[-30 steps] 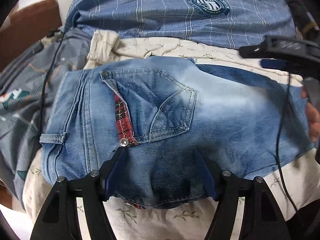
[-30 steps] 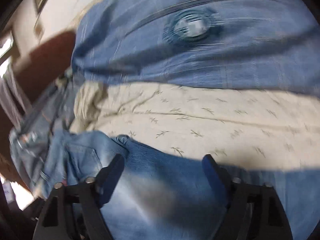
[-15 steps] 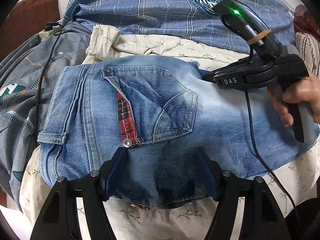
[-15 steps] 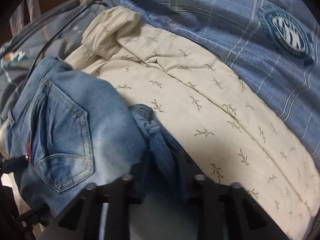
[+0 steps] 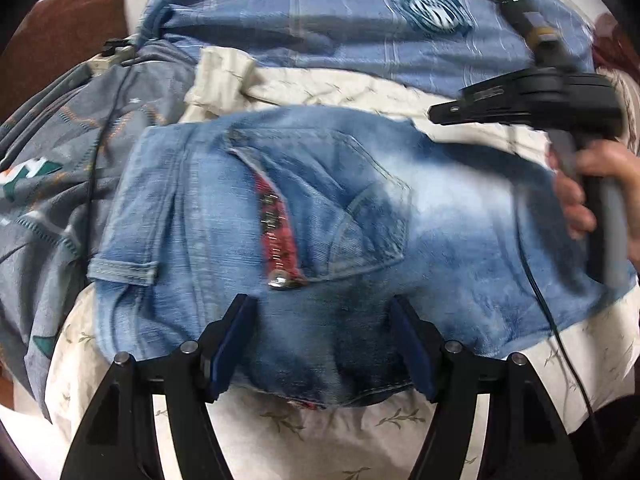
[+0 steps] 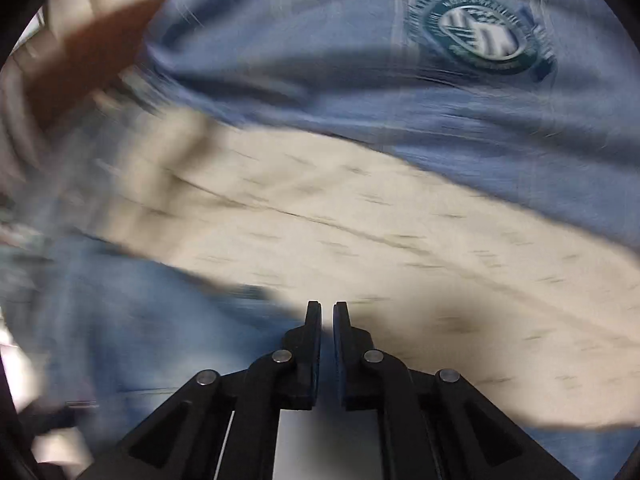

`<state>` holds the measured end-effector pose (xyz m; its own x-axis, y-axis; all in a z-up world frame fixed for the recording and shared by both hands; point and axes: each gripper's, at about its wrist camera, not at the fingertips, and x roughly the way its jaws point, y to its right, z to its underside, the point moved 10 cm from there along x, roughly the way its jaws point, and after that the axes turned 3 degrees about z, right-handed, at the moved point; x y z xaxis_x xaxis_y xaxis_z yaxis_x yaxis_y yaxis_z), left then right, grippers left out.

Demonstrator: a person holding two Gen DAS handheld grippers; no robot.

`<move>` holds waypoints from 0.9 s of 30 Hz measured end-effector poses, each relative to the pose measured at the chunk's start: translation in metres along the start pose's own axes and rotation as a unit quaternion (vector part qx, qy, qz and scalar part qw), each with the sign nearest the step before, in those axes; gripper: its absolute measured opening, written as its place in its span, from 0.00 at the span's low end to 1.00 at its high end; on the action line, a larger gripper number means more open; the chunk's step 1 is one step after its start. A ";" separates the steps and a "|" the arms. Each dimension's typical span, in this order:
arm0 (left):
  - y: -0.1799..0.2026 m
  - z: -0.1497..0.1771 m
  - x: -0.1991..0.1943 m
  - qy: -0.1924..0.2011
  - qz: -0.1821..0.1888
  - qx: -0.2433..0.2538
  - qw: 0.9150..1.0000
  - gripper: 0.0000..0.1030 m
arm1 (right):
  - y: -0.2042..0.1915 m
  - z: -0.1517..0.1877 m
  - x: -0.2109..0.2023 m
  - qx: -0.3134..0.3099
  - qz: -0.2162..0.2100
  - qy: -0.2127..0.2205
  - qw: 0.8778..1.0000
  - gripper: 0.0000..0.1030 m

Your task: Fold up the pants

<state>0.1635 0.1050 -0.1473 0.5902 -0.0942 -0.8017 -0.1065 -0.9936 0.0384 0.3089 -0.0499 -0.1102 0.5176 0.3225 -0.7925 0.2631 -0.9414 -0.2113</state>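
Folded light-blue jeans (image 5: pixel 320 220) lie on a cream leaf-print sheet, back pocket and red plaid trim facing up. My left gripper (image 5: pixel 324 344) is open, its fingers spread over the near edge of the jeans. The right gripper shows in the left wrist view (image 5: pixel 440 114) above the jeans' far right part, held by a hand. In the blurred right wrist view the right gripper (image 6: pixel 327 312) is shut with nothing between its fingers, above the sheet, with jeans (image 6: pixel 140 320) at lower left.
A blue plaid cover with a round badge (image 5: pixel 432 10) lies behind the jeans. A grey patterned cloth (image 5: pixel 60 168) lies left, with a black cable across it. A brown headboard (image 5: pixel 60 40) stands at far left. The cream sheet (image 5: pixel 280 440) shows in front.
The right gripper, shut on the jeans' far edge half a second ago, has let go, closed fully and swung up and away. The left gripper stays open over the near edge.
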 end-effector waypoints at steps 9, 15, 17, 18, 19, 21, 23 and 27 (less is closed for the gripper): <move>-0.057 -0.016 -0.021 0.052 -0.066 -0.083 0.993 0.69 | -0.011 -0.005 0.004 0.053 -0.067 -0.052 0.995 0.17; -0.075 -0.006 -0.002 0.013 -0.117 -0.059 0.991 0.69 | -0.023 -0.004 0.025 0.056 -0.066 -0.044 0.995 0.18; -0.070 -0.004 0.001 0.010 -0.131 -0.027 0.991 0.69 | -0.035 0.001 0.029 0.046 -0.075 -0.060 0.994 0.20; -0.069 -0.002 0.001 0.009 -0.131 -0.018 0.991 0.69 | -0.042 0.006 0.030 0.032 -0.077 -0.073 0.994 0.19; -0.070 0.000 0.002 0.006 -0.128 -0.014 0.992 0.69 | -0.049 0.013 0.031 0.012 -0.072 -0.086 0.994 0.19; -0.071 0.009 0.007 -0.009 -0.120 0.002 0.993 0.69 | -0.060 0.030 0.031 -0.033 -0.056 -0.109 0.992 0.19; -0.069 0.014 0.004 -0.007 -0.119 0.020 0.993 0.69 | -0.068 0.048 0.024 -0.065 -0.059 -0.129 0.988 0.19; -0.066 0.018 0.003 -0.009 -0.100 0.016 0.995 0.69 | -0.057 0.056 0.007 -0.087 -0.044 -0.125 0.987 0.20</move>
<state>0.1576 0.1711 -0.1629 0.5870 0.1060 -0.8026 -0.0140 -0.9899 -0.1409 0.2517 0.0006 -0.1358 0.2740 0.3479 -0.8966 0.4458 -0.8720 -0.2021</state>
